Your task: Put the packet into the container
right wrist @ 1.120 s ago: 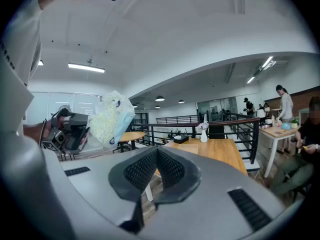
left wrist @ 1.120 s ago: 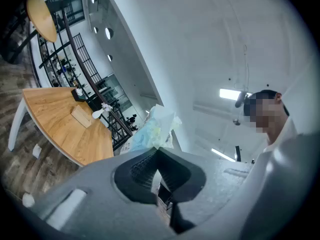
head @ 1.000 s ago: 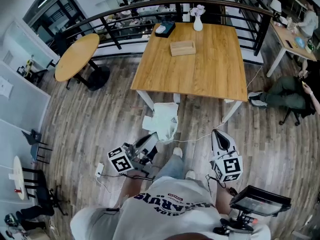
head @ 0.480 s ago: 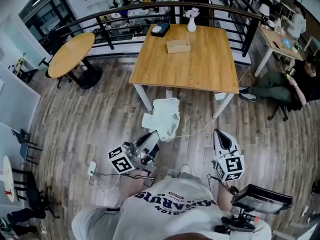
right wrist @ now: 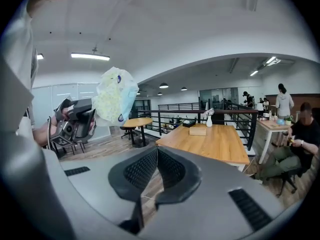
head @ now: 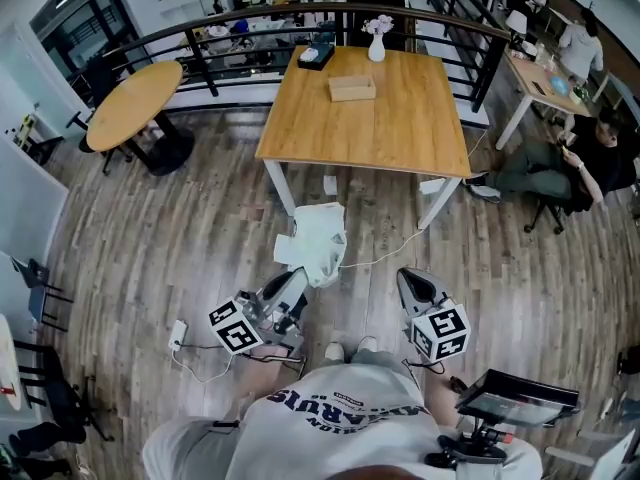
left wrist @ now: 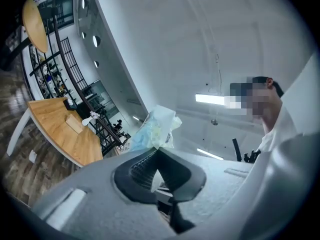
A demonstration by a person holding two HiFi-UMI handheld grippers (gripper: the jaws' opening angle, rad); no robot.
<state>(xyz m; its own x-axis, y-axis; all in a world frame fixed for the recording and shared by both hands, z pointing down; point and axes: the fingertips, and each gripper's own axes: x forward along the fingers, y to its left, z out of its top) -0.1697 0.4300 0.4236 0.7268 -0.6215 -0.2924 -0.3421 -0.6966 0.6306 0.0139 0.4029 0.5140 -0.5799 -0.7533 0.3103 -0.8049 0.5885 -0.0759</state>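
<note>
packet point(left wrist: 155, 126) pinched between the jaw tips of the left gripper point(left wrist: 158, 148), its lower edge hidden there; right gripper point(right wrist: 156, 150) jaws pressed together, empty; far beyond them, perhaps the container point(head: 352, 88).

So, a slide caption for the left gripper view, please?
Left gripper shut on a crinkled pale plastic packet; light wooden table beyond.

The floor point(head: 150, 218) is grey-brown wood plank. A square wooden bench point(head: 370, 118) on white legs stands at centre rear. A round table point(head: 135, 103) on a dark pedestal stands to its left. A black railing point(head: 270, 11) runs behind both. A light desk point(head: 540, 76) stands far right, with a person point(head: 545, 168) seated near it. The white ceiling point(right wrist: 175, 24) carries a strip light point(right wrist: 90, 56).
</note>
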